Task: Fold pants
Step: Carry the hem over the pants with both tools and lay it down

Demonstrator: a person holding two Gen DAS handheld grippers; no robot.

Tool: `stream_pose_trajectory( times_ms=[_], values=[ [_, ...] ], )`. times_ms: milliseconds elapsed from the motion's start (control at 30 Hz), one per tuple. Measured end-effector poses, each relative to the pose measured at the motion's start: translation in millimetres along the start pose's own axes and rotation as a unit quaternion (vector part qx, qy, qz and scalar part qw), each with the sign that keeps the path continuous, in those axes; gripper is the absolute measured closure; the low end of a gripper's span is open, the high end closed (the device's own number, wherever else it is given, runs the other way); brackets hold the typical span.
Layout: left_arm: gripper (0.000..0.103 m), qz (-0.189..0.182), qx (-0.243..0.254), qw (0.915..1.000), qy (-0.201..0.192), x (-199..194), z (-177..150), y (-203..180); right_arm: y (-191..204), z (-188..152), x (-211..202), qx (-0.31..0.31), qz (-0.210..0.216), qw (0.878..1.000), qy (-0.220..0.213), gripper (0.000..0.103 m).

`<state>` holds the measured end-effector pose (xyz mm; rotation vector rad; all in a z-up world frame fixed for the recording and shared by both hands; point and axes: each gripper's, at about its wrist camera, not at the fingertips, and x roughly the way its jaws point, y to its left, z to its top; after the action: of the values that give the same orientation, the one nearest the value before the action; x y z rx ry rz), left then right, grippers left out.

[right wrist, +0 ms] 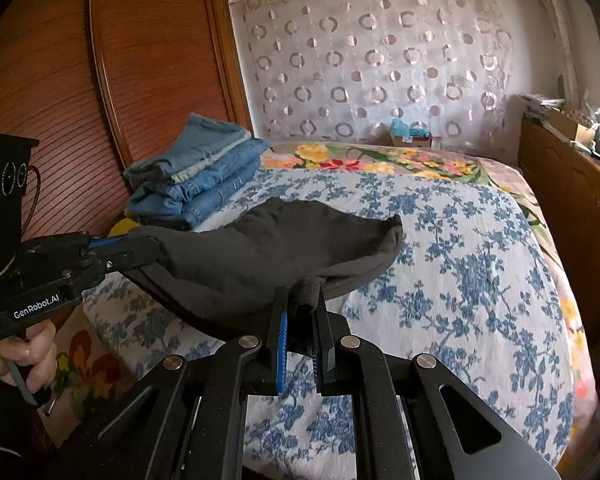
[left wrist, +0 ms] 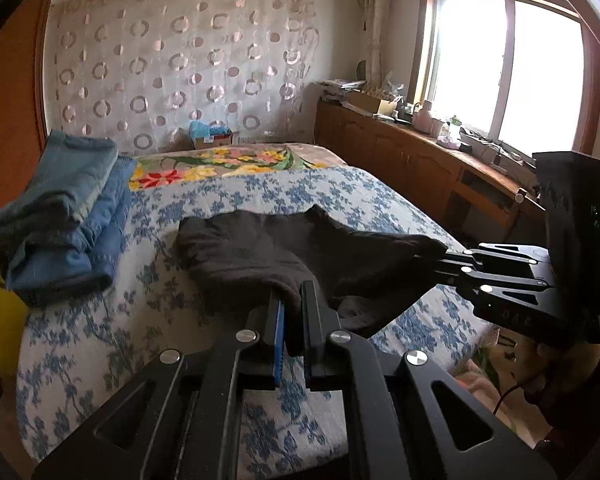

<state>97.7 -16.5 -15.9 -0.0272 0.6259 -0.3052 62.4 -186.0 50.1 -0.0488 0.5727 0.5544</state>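
Note:
Dark grey pants [left wrist: 260, 252] hang folded between both grippers, just above the blue-flowered bedspread [left wrist: 100, 320]. My left gripper [left wrist: 294, 292] is shut on one corner of the pants, cloth pinched between its blue pads. My right gripper [left wrist: 440, 258] comes in from the right in the left wrist view and is shut on the other corner. In the right wrist view the pants [right wrist: 260, 256] sag in a curve. There my right gripper [right wrist: 300, 300] pinches bunched cloth, and my left gripper [right wrist: 156, 250] clamps the far left corner. The far fold edge rests on the bed.
A stack of folded blue jeans [left wrist: 64, 216] [right wrist: 200, 176] lies on the bed's left side by a wooden wardrobe [right wrist: 100, 80]. A wooden cabinet [left wrist: 400, 160] with clutter runs under the window. A small box [left wrist: 210, 134] sits at the bedhead. A hand [right wrist: 24, 356] grips the left handle.

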Motion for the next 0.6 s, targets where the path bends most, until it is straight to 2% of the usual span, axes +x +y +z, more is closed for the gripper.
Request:
stream_pose_trajectory(
  times_ms=[233, 600],
  values=[
    [0.095, -0.001, 0.001, 0.9999, 0.016, -0.8, -23.2, -5.9, 2.7, -15.9, -4.2, 0.008, 0.001, 1.000, 0.008, 0.093],
    [0.095, -0.007, -0.005, 0.9997, 0.024, -11.4, -38.8, -6.5, 9.4, -26.2, -12.6, 0.006, 0.005, 1.000, 0.009, 0.093]
  ],
)
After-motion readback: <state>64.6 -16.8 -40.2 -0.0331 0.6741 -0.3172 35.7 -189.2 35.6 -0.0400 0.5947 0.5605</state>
